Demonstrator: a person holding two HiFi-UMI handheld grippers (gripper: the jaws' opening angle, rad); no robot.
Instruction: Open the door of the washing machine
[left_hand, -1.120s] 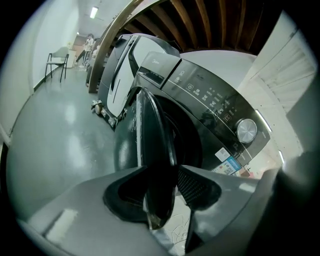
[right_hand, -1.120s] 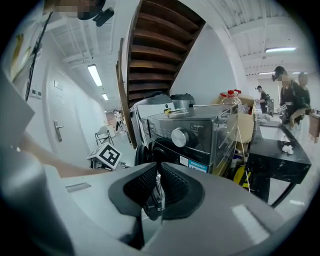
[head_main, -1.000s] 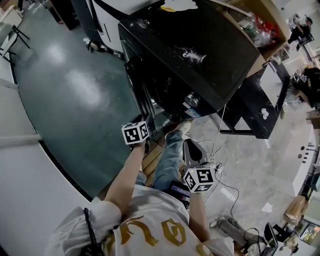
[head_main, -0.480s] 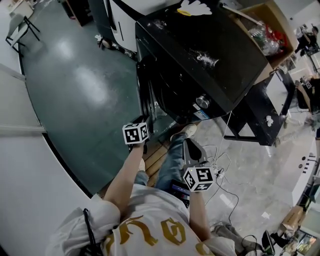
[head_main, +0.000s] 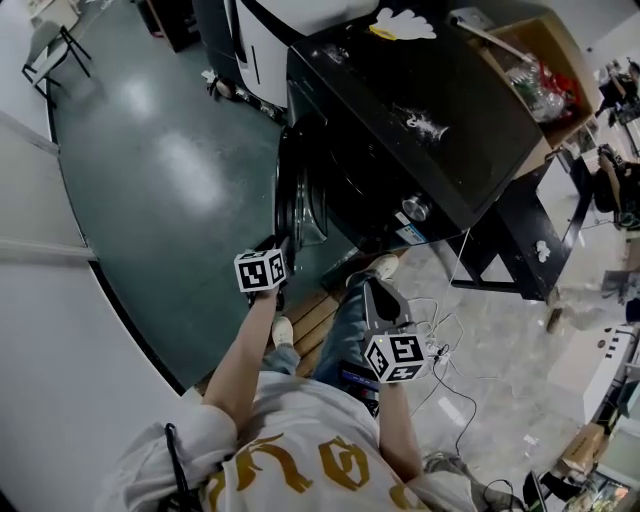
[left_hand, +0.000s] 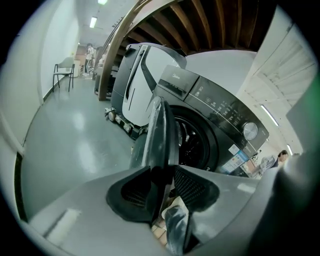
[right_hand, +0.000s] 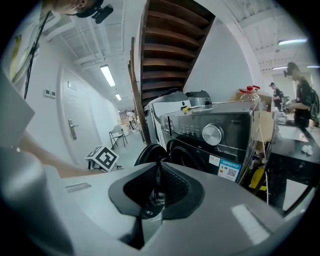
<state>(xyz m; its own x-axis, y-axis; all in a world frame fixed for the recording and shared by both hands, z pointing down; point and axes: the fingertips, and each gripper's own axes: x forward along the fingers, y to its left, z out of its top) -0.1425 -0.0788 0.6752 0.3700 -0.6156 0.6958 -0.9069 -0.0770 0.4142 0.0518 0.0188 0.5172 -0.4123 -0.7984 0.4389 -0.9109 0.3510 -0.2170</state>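
With left tool (left_hand: 162, 176) clamped on the rim of the door (left_hand: 158, 131), partly swung out from the washing machine (left_hand: 220, 117). With right tool (right_hand: 156, 187) pressed together on nothing, facing the machine's front.

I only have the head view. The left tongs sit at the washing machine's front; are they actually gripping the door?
Observer: Yes, the left tongs are shut on the edge of the door.
Reviewer: Is the door open at all?
Observer: It stands swung out; the drum opening shows beside it.
Reviewer: And the right tongs?
Observer: Shut, empty, apart from the washing machine.
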